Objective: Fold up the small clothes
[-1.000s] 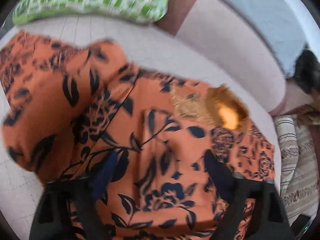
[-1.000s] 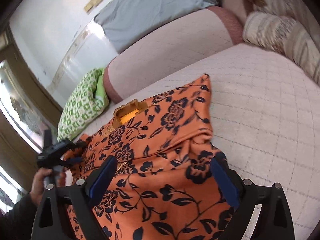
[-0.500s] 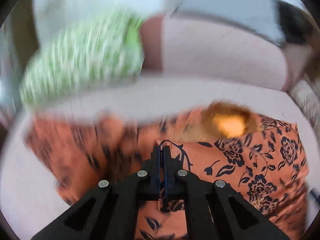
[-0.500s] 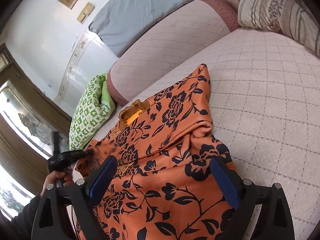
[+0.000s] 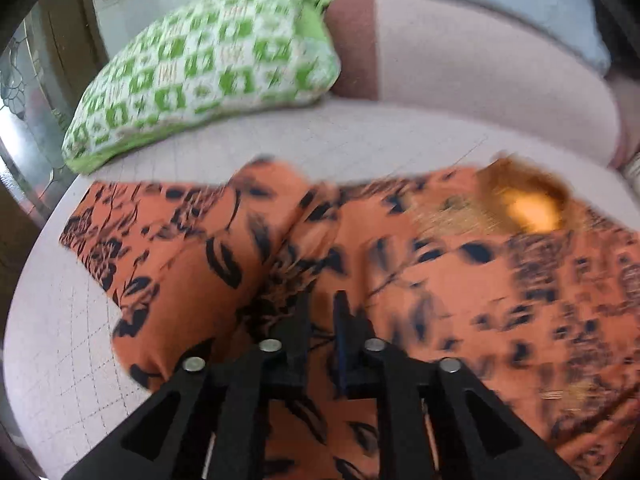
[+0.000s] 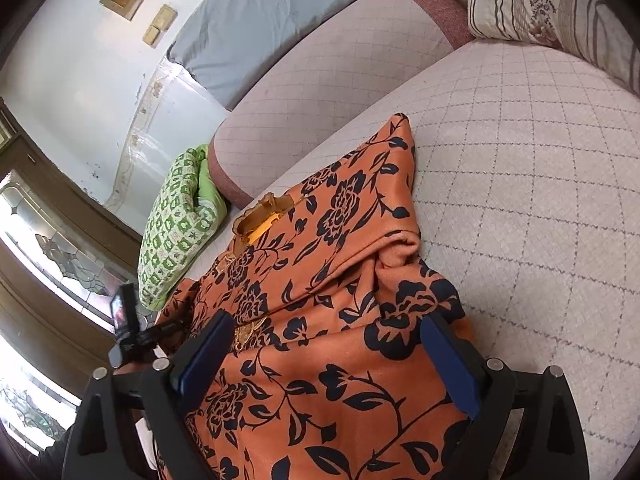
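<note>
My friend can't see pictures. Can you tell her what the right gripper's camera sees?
An orange garment with dark blue flowers lies rumpled on a pale quilted sofa seat, with the right gripper open over it. A green and white cushion and a striped cushion sit at the far ends.

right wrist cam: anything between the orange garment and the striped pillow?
Nothing: only bare quilted sofa seat separates the orange garment from the striped pillow, right wrist view.
</note>
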`<action>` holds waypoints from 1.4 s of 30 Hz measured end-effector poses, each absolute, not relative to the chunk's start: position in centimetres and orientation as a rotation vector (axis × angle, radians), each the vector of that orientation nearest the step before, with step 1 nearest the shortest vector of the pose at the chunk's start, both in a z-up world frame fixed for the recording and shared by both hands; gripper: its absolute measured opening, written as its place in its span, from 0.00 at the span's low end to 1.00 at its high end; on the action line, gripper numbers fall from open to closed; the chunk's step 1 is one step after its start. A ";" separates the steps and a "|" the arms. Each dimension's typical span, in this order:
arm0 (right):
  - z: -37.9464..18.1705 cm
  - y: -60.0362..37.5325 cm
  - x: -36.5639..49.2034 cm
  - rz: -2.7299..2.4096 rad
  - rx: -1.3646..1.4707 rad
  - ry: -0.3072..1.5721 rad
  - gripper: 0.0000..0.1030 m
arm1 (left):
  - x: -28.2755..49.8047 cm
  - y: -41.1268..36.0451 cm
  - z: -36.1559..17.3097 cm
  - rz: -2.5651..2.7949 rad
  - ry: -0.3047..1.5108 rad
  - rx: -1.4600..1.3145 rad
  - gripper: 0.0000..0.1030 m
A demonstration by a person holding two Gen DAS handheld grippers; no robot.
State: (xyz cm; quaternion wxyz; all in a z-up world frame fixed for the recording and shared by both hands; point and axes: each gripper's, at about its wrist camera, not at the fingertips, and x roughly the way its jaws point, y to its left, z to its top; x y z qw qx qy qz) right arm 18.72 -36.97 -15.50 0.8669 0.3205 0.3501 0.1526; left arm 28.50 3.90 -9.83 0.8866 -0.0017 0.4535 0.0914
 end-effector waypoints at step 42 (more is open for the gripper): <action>-16.7 -37.6 36.7 0.166 0.545 1.006 0.50 | 29.1 -0.2 -14.1 -0.015 0.974 0.056 0.66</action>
